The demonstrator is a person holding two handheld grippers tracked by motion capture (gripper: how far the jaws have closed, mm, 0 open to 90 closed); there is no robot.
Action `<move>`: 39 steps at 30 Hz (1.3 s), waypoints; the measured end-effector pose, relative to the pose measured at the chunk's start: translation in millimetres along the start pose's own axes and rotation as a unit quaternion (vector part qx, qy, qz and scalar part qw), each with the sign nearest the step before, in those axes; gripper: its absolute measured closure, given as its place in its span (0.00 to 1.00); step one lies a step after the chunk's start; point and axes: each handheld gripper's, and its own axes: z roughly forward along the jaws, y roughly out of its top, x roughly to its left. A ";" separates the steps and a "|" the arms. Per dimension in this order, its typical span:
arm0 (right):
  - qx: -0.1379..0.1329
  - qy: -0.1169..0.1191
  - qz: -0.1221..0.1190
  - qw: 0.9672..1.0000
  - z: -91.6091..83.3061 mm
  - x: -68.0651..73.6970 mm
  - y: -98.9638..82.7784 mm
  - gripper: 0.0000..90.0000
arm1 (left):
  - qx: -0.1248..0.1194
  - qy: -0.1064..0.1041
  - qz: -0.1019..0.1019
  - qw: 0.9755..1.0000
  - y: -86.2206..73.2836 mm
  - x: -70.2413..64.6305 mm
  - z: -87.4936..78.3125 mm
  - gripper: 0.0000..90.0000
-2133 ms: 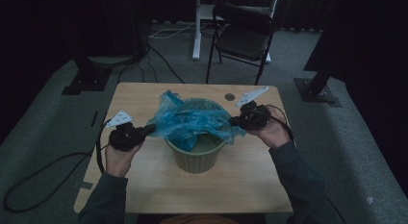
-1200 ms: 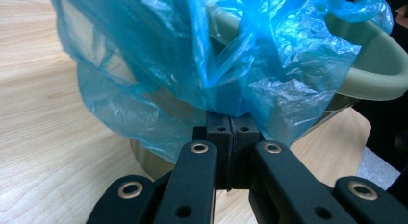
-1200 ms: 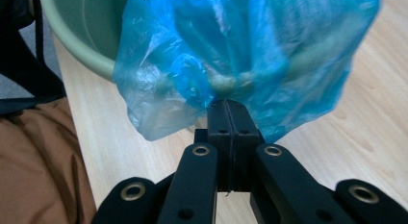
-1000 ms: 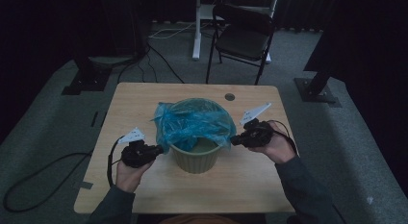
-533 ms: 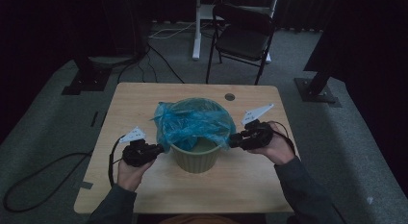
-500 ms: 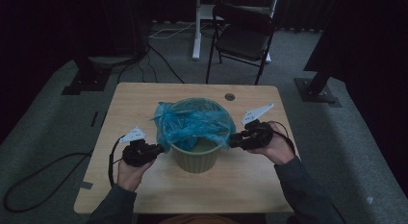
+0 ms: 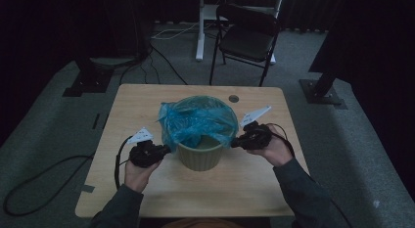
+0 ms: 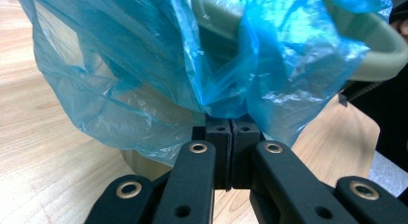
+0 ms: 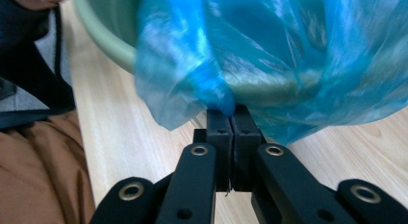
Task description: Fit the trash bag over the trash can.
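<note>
Your left claw (image 7: 164, 150) is pressed together on a fold of the blue bag (image 7: 195, 121) at the left side of the green bin (image 7: 200, 152), which stands mid-surface (image 7: 147, 98), and in the left gripper view the film bunches right at the closed tips. Your right claw (image 7: 236, 143) has just been closing and now pinches the bag's edge at the bin's right side, the film gathered into its tips in the right gripper view; the bag hangs over the rim all round, spilling down the outside wall
</note>
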 end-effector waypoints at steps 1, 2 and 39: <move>0.003 0.000 0.002 1.000 1.6 -1.8 -1.8 1.00 | 0.002 0.000 0.001 1.000 -0.6 -0.2 0.7 0.99; 0.005 0.003 0.006 1.000 3.1 -3.3 -3.8 1.00 | 0.004 0.000 0.002 1.000 -1.4 -0.4 1.2 0.99; 0.038 -0.018 0.060 0.997 -2.2 -25.3 -52.1 0.78 | -0.008 0.021 -0.018 1.000 -13.2 7.7 -20.8 0.89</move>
